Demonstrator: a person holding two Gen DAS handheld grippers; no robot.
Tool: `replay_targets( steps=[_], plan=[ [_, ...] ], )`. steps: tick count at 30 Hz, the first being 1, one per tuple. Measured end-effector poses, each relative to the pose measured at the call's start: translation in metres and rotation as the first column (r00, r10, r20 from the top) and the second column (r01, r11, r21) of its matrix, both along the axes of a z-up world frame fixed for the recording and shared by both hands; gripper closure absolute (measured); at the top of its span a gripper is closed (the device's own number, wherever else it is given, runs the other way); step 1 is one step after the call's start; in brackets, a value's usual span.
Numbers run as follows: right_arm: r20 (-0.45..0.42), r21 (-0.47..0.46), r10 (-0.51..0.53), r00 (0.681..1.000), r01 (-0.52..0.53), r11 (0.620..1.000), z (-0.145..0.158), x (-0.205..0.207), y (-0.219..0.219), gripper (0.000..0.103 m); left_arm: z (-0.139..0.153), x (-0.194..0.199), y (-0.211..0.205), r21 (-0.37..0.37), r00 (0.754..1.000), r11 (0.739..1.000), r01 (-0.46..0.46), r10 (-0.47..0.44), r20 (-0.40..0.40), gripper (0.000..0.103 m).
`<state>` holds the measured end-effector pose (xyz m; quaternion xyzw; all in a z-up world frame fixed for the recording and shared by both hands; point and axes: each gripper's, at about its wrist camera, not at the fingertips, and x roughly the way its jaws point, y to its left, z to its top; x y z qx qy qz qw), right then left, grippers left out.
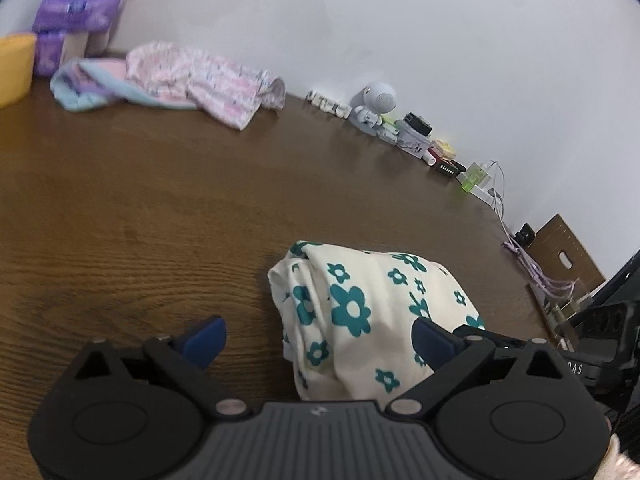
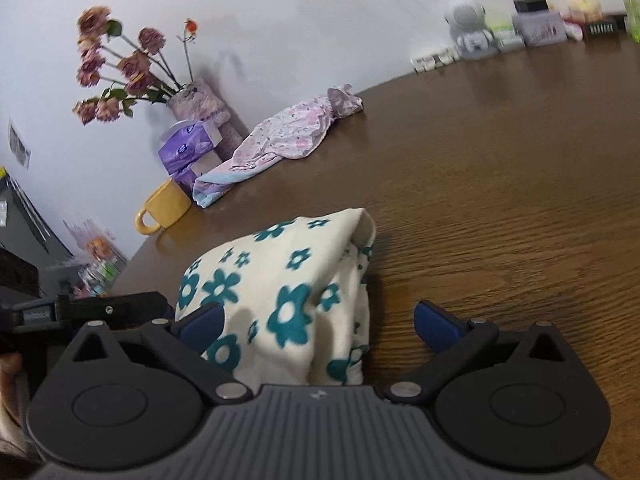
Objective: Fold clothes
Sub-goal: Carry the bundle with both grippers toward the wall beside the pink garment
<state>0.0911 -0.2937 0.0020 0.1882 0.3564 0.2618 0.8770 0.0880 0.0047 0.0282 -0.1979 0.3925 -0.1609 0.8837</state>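
A folded cream garment with teal flowers (image 1: 360, 308) lies on the brown wooden table (image 1: 140, 200). My left gripper (image 1: 320, 338) is open, its blue pads on either side of the garment's near end; the right pad (image 1: 430, 340) touches the fabric. In the right wrist view the same garment (image 2: 288, 280) lies between the fingers of my open right gripper (image 2: 320, 325), with the left pad (image 2: 204, 324) against the cloth and the right pad (image 2: 436, 326) over bare table (image 2: 500, 160). The two grippers face the bundle from opposite sides.
A loose pile of pink and light blue clothes (image 1: 192, 76) (image 2: 288, 132) lies near the wall. Beside it stand a yellow mug (image 2: 164, 208), purple tissue packs (image 2: 186, 148) and a vase of dried flowers (image 2: 200, 104). A small white robot figure (image 1: 376, 104) and clutter line the back edge.
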Motion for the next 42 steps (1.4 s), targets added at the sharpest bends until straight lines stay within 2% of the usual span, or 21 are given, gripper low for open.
replay_targets(
  steps=[4,7,11,12,13,15,16,20,21,26,31,37,42],
  plan=[
    [-0.033,0.031,0.031,0.999,-0.03,0.999,-0.005,0.013,0.0,0.0,-0.01,0.019,0.0,-0.07,0.997,0.997,0.016,-0.021,-0.073,0.004],
    [-0.039,0.045,0.05,0.998,-0.048,0.998,-0.005,0.02,0.004,0.0,-0.014,0.03,-0.002,-0.099,0.996,0.995,0.025,-0.033,-0.08,0.004],
    [-0.056,0.129,0.066,0.996,-0.058,0.99,-0.01,0.027,0.002,0.001,-0.019,0.039,-0.006,-0.136,0.996,0.99,0.045,-0.055,-0.069,0.006],
    [-0.06,0.151,0.067,0.996,-0.057,0.987,-0.011,0.028,0.001,0.001,-0.02,0.041,-0.008,-0.143,0.996,0.988,0.051,-0.061,-0.07,0.014],
    [-0.062,0.159,0.075,0.995,-0.064,0.985,-0.012,0.029,0.002,0.001,-0.022,0.042,-0.008,-0.152,0.995,0.987,0.055,-0.067,-0.072,0.027],
    [-0.065,0.174,0.092,0.994,-0.079,0.982,-0.013,0.03,0.003,0.003,-0.025,0.041,-0.006,-0.176,0.994,0.983,0.059,-0.073,-0.076,0.031],
    [-0.073,0.191,0.107,0.992,-0.091,0.977,-0.014,0.03,0.003,0.01,-0.027,0.041,-0.004,-0.189,0.994,0.98,0.06,-0.075,-0.076,0.037],
    [-0.114,0.232,0.101,0.988,-0.073,0.97,-0.023,0.031,-0.006,0.05,-0.035,0.037,0.004,-0.253,0.994,0.966,0.058,-0.08,-0.078,0.048],
    [-0.12,0.24,0.1,0.988,-0.069,0.968,-0.025,0.031,-0.009,0.051,-0.037,0.035,0.005,-0.267,0.994,0.962,0.057,-0.081,-0.077,0.049],
    [-0.127,0.281,0.096,0.987,-0.057,0.958,-0.026,0.027,-0.009,0.061,-0.035,0.03,0.002,-0.255,0.996,0.966,0.053,-0.069,-0.055,0.055],
    [-0.09,0.27,0.091,0.992,-0.064,0.961,-0.013,0.021,-0.006,0.063,-0.017,0.022,-0.002,-0.223,0.998,0.973,0.066,-0.067,0.002,0.055],
    [-0.001,0.24,0.081,0.997,-0.079,0.967,0.022,0.011,-0.001,0.063,0.017,0.008,-0.003,-0.203,0.994,0.976,0.08,-0.063,0.089,0.055],
    [0.09,0.21,0.068,0.994,-0.086,0.974,0.059,0.004,0.003,0.063,0.056,0.005,-0.005,-0.177,0.984,0.98,0.092,-0.062,0.166,0.055]
  ],
)
